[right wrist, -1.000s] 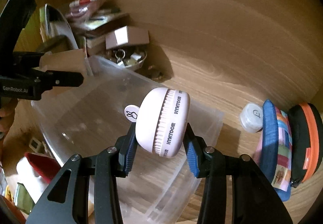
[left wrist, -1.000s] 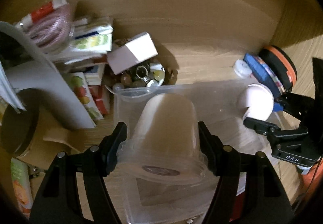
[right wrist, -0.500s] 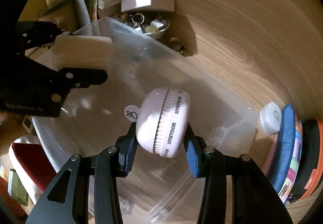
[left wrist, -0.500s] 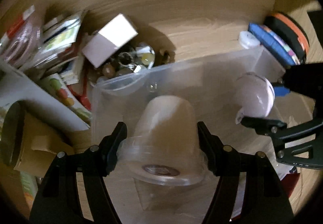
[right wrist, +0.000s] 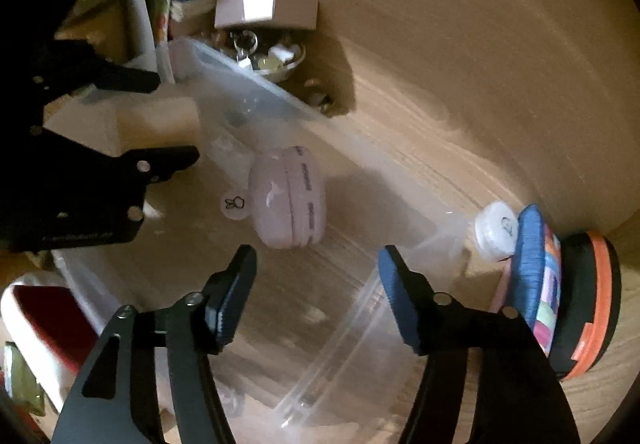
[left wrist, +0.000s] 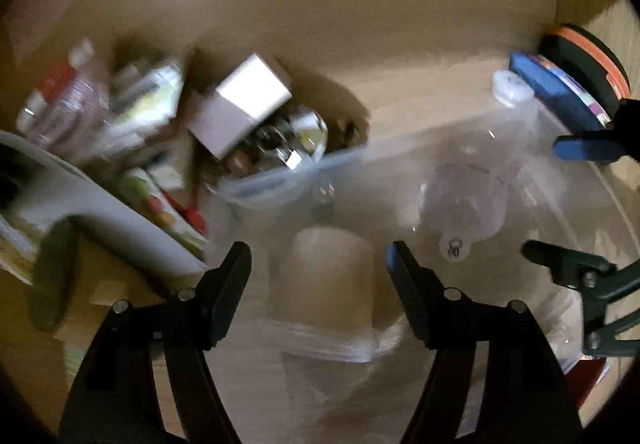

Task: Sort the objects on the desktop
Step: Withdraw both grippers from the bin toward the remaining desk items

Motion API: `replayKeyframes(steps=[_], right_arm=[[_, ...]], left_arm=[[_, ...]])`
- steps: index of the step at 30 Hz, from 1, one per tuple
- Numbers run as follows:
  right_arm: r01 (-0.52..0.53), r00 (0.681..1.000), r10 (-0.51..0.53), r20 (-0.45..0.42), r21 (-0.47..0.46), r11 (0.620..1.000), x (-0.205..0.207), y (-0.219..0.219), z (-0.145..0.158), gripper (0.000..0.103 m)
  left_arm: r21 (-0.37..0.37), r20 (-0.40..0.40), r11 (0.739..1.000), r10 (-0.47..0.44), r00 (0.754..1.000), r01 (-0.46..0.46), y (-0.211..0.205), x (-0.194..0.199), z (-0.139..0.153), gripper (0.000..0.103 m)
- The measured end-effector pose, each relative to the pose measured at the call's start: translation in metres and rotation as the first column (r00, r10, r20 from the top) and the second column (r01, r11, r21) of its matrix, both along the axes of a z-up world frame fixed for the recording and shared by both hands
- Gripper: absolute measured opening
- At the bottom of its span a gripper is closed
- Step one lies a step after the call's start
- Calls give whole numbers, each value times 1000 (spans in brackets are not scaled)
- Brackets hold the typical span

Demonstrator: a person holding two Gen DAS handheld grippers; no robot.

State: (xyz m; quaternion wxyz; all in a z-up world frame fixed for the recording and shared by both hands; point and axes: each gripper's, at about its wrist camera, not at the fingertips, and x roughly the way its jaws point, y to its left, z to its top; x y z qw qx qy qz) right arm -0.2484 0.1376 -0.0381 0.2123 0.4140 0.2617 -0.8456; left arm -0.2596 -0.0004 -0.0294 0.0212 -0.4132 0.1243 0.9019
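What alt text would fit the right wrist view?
The open right gripper hangs over a clear bin, where a pink round case lies. The left gripper is at left, two pouches at right.

Both wrist views look down close — sharing the clear bin (left wrist: pixel 532 179).

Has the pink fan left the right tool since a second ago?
Yes. The pink fan has dropped out of the open right tool into the clear bin.

Bare bench (right wrist: pixel 460 91) right of clear bin (right wrist: pixel 256 91) gives open passage; box (right wrist: pixel 264 9) and bowl clutter crowd its far-left corner, pouches (right wrist: pixel 536 272) block right.
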Motion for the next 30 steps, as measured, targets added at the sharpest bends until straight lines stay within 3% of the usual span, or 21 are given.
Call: replayKeyframes(steps=[4,12,17,22,30], right_arm=[[19,998,-21,-56,-33,999,12,4,19,74],[23,992,-42,-120,-159,987,40,26,56,79],[14,988,-52,-148,-248,969,76,38,78,82],[13,986,-60,-155,-287,958,100,45,86,83],[40,988,-84,-133,-299,953,131,63,80,84]], left_arm=[[-2,-55,1000,-11,998,11,-1,13,20,87],[55,-151,998,-3,989,11,-12,49,65,94],[9,-224,1000,17,974,-16,-15,79,82,95],[25,-236,999,-17,972,24,-15,109,88,95],[88,-294,996,16,956,11,-37,160,102,100]])
